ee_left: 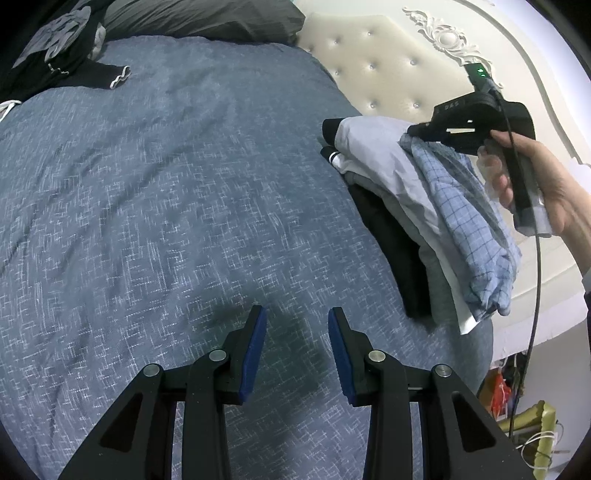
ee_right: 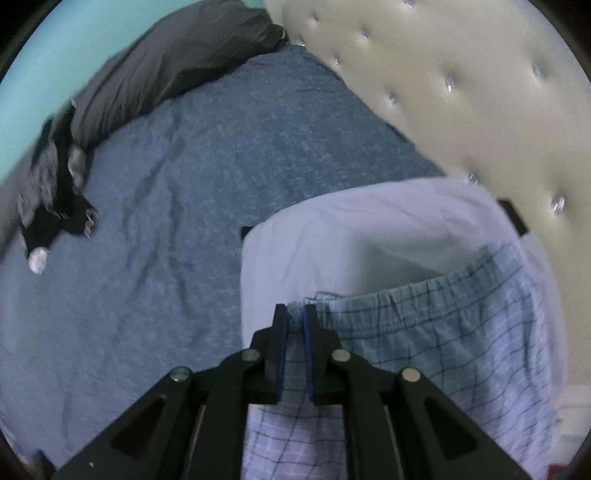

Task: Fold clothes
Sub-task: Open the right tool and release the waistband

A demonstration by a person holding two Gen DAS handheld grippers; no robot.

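A folded pair of blue checked shorts lies on top of a stack of folded clothes at the bed's right side by the headboard. My right gripper is shut on the elastic waistband of the checked shorts; in the left wrist view it shows held in a hand. Under the shorts lies a pale lilac garment. My left gripper is open and empty above the blue bedspread, left of the stack.
A heap of black and grey unfolded clothes lies at the far left of the bed, also in the right wrist view. A dark grey pillow lies at the back. The cream tufted headboard stands right. Clutter sits on the floor.
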